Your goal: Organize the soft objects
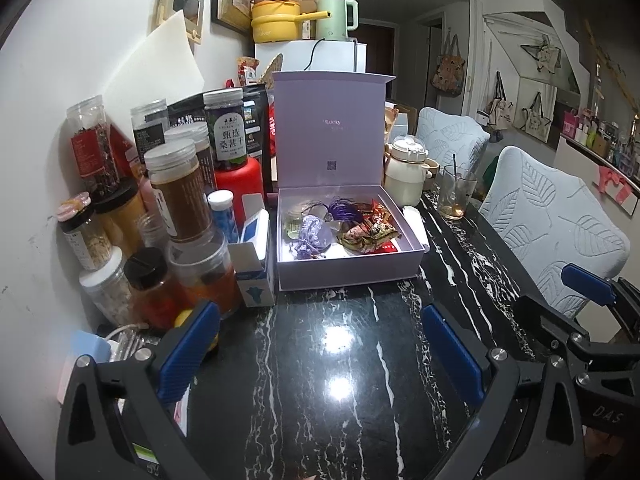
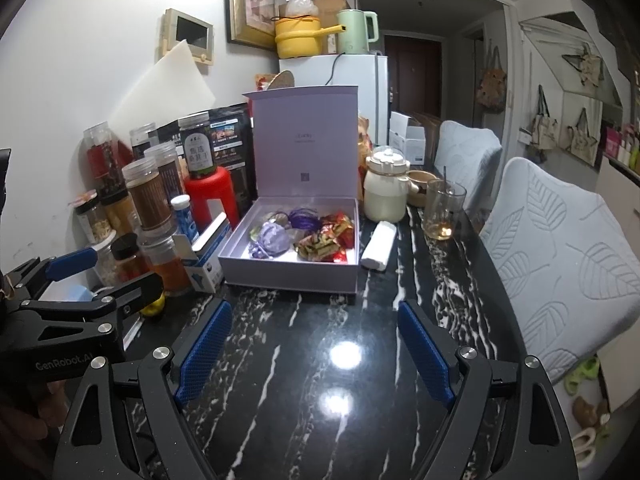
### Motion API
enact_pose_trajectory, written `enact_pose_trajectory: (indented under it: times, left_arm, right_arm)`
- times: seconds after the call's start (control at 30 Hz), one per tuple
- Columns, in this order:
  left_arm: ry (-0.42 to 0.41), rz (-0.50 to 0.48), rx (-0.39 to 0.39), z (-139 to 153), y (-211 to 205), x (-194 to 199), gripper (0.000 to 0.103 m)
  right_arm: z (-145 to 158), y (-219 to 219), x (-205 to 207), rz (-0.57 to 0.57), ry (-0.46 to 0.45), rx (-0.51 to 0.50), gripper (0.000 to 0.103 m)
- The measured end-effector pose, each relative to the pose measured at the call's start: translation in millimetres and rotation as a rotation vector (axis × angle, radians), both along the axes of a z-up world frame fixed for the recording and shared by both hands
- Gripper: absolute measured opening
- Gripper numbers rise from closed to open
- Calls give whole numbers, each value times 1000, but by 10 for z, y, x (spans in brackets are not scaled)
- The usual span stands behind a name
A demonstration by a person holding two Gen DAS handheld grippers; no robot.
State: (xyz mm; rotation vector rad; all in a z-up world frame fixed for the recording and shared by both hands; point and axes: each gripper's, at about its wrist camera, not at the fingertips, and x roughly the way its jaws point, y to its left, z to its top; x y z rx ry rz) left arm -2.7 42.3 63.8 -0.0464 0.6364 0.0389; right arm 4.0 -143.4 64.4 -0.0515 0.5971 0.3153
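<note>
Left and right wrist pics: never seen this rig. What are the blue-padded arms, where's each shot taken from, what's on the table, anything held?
There is no robot arm here. A person holds a two-finger gripper in each hand, and a fisheye camera on each looks forward along its fingers.

In the left wrist view, the blue-padded fingers at the bottom belong to the left gripper. In the right wrist view, they belong to the right gripper. Each view also catches the other gripper at its edge.

Both grippers are open over the black marble table and hold nothing.

Ahead is an open lilac box with a purple pouch and red wrapped sweets inside. Jars and bottles crowd its left; a white roll, a cream pot and a glass are on its right.
</note>
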Motion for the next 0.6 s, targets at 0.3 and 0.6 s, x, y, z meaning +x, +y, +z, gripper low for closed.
enact_pose_trajectory:
  times: [0.3,0.6]
  left_arm:
    - [10,-2,14,-35,-35,8,103]
    - [17,-13,18,-45,-79,16,103]
  right_arm:
    - [-19,-36,2,-6,7,-1,86]
    - [-36,-75,6,-12,14,2,86]
